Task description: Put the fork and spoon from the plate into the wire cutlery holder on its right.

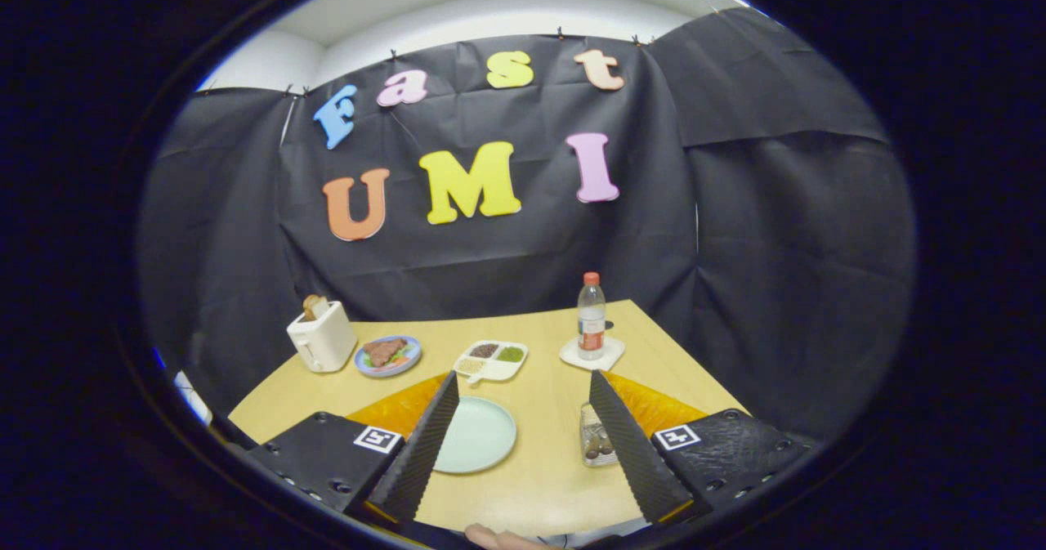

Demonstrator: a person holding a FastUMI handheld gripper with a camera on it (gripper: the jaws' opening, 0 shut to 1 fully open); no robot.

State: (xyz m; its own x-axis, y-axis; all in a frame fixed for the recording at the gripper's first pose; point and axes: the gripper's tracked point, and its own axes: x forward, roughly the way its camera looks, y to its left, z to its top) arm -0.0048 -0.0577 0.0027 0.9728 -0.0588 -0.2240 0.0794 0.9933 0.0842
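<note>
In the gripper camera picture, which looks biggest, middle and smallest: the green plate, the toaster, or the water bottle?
As they look in the gripper view:
1. Green plate, nearest, between the open gripper fingers, so nearness may flatter it.
2. Toaster.
3. Water bottle, taller than it is wide; close to the toaster, so that order is unsure.

Tables: one wooden table [539, 485], lower middle of the picture.
Plates: two, a pale green plate [476, 435] at lower centre beside the left finger, and a blue plate [388, 357] with food, left of centre.
Toasters: one cream toaster [322, 338], at the left, with one slice of bread [312, 305] standing in it.
Divided dishes: one white dish [491, 360] at centre, with three filled sections.
Bottles: one bottle [591, 315] with a red cap, right of centre.
Coasters: one white coaster [592, 354] under the bottle.
Cutlery holders: one wire holder [596, 438], lower right of centre, against the right finger.
Grippers: one gripper [521, 386], with two fingers spread wide apart and nothing between them but table.
</note>
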